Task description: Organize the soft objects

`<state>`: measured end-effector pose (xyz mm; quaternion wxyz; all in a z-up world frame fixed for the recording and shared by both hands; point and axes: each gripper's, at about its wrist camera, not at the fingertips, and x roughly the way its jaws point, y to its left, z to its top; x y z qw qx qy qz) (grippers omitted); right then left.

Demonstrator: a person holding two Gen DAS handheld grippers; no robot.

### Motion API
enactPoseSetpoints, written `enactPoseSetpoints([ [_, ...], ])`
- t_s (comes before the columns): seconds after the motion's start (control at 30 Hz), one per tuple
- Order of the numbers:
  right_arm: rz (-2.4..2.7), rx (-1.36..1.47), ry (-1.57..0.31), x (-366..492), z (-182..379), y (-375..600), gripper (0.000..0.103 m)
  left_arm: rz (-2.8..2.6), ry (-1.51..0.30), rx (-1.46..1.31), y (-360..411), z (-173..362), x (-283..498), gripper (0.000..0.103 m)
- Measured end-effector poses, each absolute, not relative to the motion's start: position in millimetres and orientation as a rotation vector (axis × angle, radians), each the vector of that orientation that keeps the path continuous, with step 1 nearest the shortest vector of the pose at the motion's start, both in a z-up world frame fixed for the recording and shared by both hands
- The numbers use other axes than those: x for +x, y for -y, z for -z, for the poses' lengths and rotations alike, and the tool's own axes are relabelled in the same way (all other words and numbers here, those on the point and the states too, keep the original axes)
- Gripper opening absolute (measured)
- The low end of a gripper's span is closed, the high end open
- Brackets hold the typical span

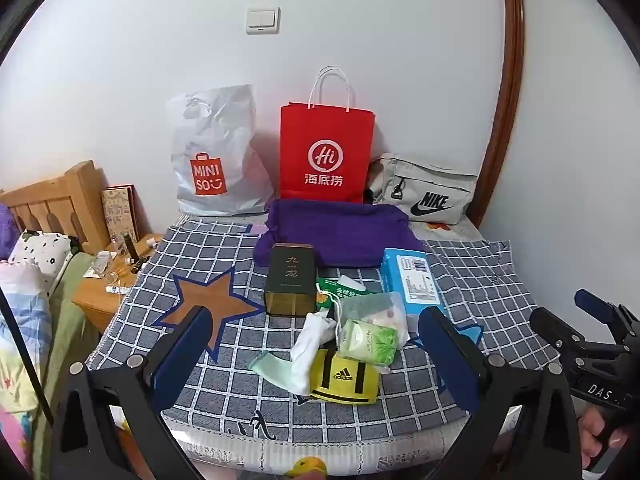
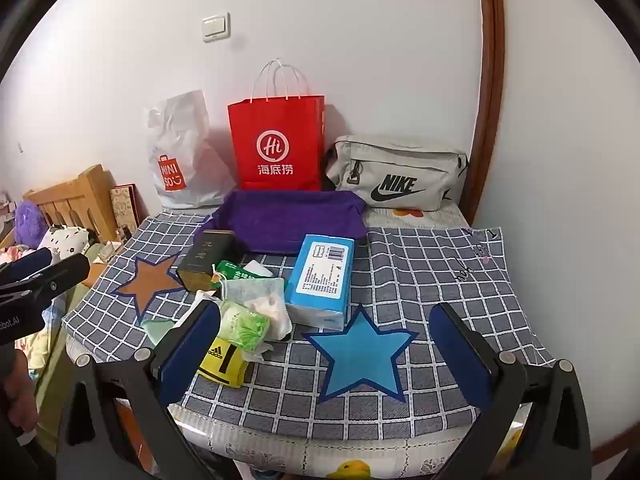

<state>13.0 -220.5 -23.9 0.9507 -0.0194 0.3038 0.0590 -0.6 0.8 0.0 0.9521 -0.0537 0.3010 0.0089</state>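
Observation:
A pile of small items lies mid-table: white and mint socks, a yellow Adidas cloth, a green tissue pack, a mesh pouch, a blue tissue box and a dark tin. A purple cloth tray sits behind them. My left gripper is open, empty, just in front of the pile. My right gripper is open, empty, over the blue star; the pile lies by its left finger.
A Miniso bag, a red paper bag and a grey Nike pouch stand against the wall. A checked cloth covers the table. A wooden nightstand and bed are to the left.

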Motion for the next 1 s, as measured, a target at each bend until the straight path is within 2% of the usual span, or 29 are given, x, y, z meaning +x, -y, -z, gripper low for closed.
enactPoseSetpoints([
  [1.0, -0.127, -0.024, -0.562, -14.9, 3.1, 222.1, 0.103, -0.012, -0.6, -0.109, 0.0, -14.6, -16.6, 0.103],
])
